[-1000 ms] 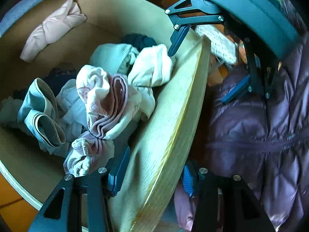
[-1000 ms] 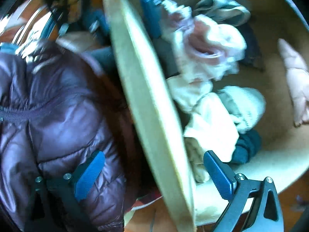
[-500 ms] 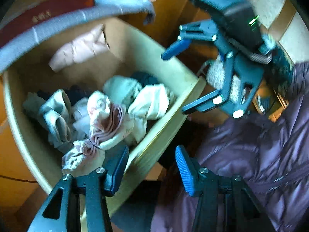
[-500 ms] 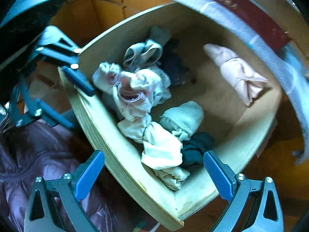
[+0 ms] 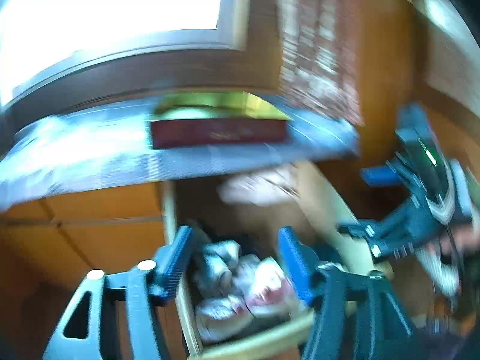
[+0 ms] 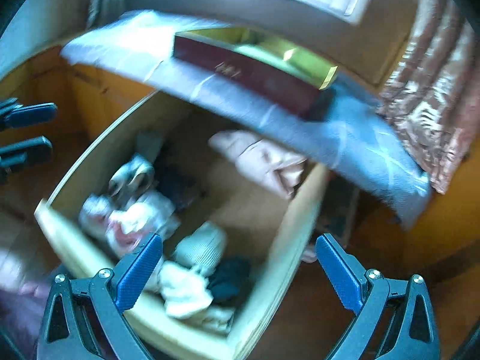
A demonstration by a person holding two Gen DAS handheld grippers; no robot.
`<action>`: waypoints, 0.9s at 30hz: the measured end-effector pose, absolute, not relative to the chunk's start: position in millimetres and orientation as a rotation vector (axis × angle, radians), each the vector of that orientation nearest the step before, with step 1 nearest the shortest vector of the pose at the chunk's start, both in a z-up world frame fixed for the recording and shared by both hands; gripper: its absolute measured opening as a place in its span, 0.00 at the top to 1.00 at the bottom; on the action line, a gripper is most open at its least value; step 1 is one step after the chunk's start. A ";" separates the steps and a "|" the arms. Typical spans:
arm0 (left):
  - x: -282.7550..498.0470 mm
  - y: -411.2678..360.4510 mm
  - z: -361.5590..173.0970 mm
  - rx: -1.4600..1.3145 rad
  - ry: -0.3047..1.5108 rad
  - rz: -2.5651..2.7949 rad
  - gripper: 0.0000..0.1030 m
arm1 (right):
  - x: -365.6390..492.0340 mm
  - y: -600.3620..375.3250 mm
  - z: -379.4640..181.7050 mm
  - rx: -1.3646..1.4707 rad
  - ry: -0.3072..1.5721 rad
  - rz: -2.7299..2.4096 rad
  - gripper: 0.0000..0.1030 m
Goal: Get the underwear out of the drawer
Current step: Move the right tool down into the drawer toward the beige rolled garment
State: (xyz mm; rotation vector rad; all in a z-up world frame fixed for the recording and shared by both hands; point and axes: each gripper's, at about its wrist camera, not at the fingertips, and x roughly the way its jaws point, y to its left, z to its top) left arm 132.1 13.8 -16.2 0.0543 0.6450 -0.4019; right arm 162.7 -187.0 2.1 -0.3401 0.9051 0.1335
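The pale wooden drawer (image 6: pixel 300 210) stands pulled open, holding several rolled pieces of underwear. A white-and-pink bundle (image 6: pixel 132 222) lies at its left, a pale green roll (image 6: pixel 201 246) and a cream piece (image 6: pixel 183 294) sit near the front, and a pale pink folded piece (image 6: pixel 264 162) lies at the back. My right gripper (image 6: pixel 238 273) hangs open above the drawer's front with nothing between its fingers. My left gripper (image 5: pixel 235 264) hovers over the white-and-pink bundle (image 5: pixel 240 294), jaws opening and empty. Each gripper appears in the other view: left gripper (image 6: pixel 28 132), right gripper (image 5: pixel 364 202).
A dark red box with a gold top (image 6: pixel 255 69) rests on a blue-grey cloth (image 6: pixel 345 144) that overhangs the drawer's back. A patterned curtain (image 6: pixel 429 96) hangs at the right below a bright window. Orange wooden cabinet fronts (image 5: pixel 90 225) flank the drawer. A purple jacket (image 6: pixel 18 306) shows at lower left.
Both grippers have lifted off the drawer's front board and tilted upward, so the cloth-covered top and window now show. The left jaws stand wider apart. The underwear has not moved.
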 end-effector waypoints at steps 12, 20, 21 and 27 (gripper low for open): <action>140.4 27.2 -59.7 -0.105 0.662 -0.164 0.31 | 201.2 -208.3 -44.4 -0.184 0.902 0.331 0.00; 126.6 14.1 -83.0 -0.032 0.727 -0.249 0.31 | 224.9 -189.1 -46.1 -0.369 0.883 0.385 0.02; 126.3 14.6 -85.6 -0.042 0.742 -0.282 0.31 | 228.5 -184.7 -48.5 -0.408 0.885 0.388 0.07; 122.8 24.3 -99.9 -0.023 0.802 -0.318 0.31 | 253.7 -177.0 -72.9 -0.652 0.911 0.291 0.13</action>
